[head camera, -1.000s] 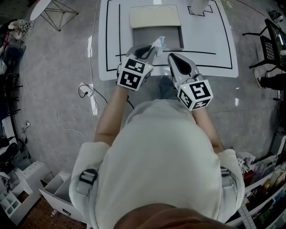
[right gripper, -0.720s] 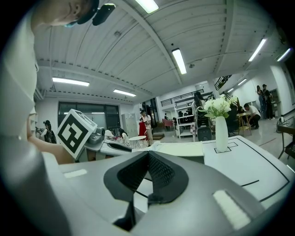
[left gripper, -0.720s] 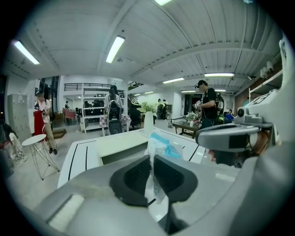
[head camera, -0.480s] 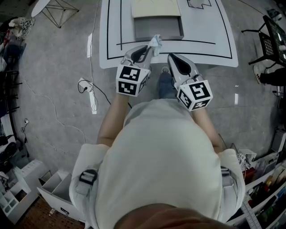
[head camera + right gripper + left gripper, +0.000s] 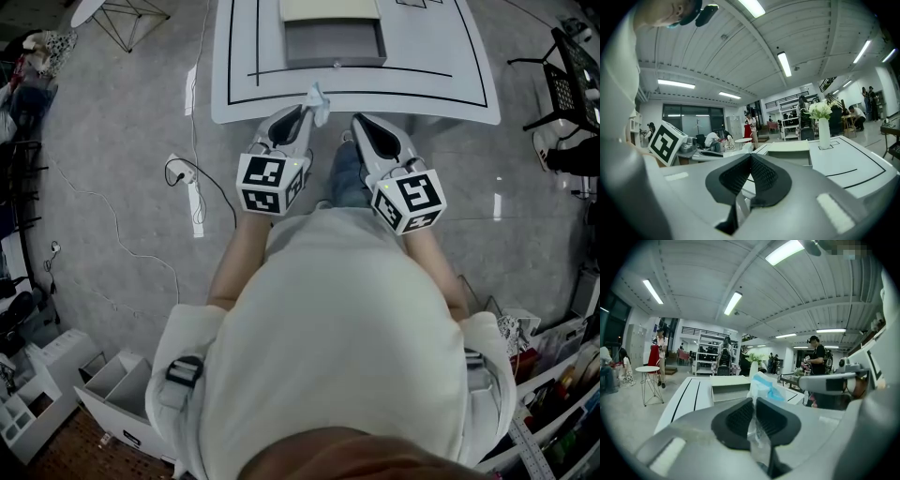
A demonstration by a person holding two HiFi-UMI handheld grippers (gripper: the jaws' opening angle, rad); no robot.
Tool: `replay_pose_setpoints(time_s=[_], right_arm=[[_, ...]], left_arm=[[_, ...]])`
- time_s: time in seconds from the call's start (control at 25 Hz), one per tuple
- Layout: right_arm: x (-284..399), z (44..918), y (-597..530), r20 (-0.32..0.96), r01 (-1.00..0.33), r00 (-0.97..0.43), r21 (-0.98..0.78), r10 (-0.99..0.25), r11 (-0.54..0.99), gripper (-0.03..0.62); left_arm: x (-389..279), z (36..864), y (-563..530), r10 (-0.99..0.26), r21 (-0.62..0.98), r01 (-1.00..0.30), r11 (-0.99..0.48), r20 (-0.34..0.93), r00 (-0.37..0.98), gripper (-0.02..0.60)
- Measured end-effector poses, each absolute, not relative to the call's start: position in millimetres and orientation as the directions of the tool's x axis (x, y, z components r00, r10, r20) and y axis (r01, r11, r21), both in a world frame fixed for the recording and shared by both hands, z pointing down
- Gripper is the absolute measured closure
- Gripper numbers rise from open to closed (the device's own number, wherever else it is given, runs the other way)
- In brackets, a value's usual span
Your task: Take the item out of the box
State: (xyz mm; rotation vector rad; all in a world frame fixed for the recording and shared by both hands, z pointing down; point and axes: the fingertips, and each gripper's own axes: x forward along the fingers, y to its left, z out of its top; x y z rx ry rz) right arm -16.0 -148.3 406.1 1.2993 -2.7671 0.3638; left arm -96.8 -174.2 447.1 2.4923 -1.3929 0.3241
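While the person is standing just short of the table (image 5: 450,66), arms: both forearms are reaching forward side by side, elbows bent, grippers near each other.
Left gripper (image 5: 300,117): is pinching the item (image 5: 318,99) between narrowly parted pads, nose pointing at the table.
Item: clear packet with blue-and-white contents, is sticking up past the jaw tips by the table's near edge, outside the box (image 5: 336,45).
Box: is sitting open farther back on the table.
Right gripper (image 5: 364,127): jaws are meeting, nothing between them.
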Motion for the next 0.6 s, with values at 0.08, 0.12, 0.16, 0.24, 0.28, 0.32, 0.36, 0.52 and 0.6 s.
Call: replay_pose_setpoints(time_s=[0.08, 0.12, 0.16, 0.24, 0.28, 0.32, 0.36, 0.52, 0.6], right_arm=[[-16.3, 405.4, -140.0, 0.156, -0.764, -0.644, -0.186, -0.749, 0.618, 0.595], [-16.3, 405.4, -136.0, 0.156, -0.764, -0.644, -0.186, -0.749, 0.618, 0.595], [-16.1, 405.8, -132.0, 0.155, -0.763, -0.644, -0.186, -0.749, 0.619, 0.595], [-14.6, 407.2, -124.6, 0.153, -0.763, -0.645, -0.187, -0.749, 0.618, 0.595], [-13.9, 407.6, -121.7, 0.153, -0.763, -0.644, -0.188, -0.749, 0.618, 0.595], [-13.7, 407.6, -119.4, 0.152, -0.763, -0.644, -0.188, -0.75, 0.618, 0.595], [-13.7, 407.2, -117.8, 0.151, -0.763, -0.644, -0.189, -0.75, 0.618, 0.595], [-15.8, 405.4, -112.9, 0.148, -0.762, -0.646, -0.189, -0.749, 0.62, 0.595], [-17.1, 404.2, -110.2, 0.146, -0.76, -0.648, -0.186, -0.748, 0.623, 0.595]], left_arm=[[-100.1, 448.0, -164.3, -0.801, 0.145, -0.86, -0.49, 0.316, 0.509, 0.549], [-101.9, 448.6, -159.4, -0.804, 0.155, -0.862, -0.482, 0.312, 0.506, 0.549], [-103.6, 449.4, -154.5, -0.81, 0.162, -0.866, -0.473, 0.307, 0.5, 0.549], [-106.3, 451.4, -145.0, -0.82, 0.175, -0.873, -0.456, 0.297, 0.488, 0.549], [-107.4, 452.6, -140.9, -0.824, 0.183, -0.875, -0.448, 0.294, 0.484, 0.549], [-108.7, 453.6, -137.7, -0.826, 0.193, -0.876, -0.442, 0.293, 0.481, 0.549], [-110.2, 454.2, -135.4, -0.828, 0.202, -0.877, -0.437, 0.291, 0.479, 0.549], [-118.2, 451.8, -128.7, -0.841, 0.212, -0.884, -0.416, 0.28, 0.463, 0.549], [-120.8, 449.9, -126.2, -0.846, 0.211, -0.888, -0.409, 0.276, 0.456, 0.549]])
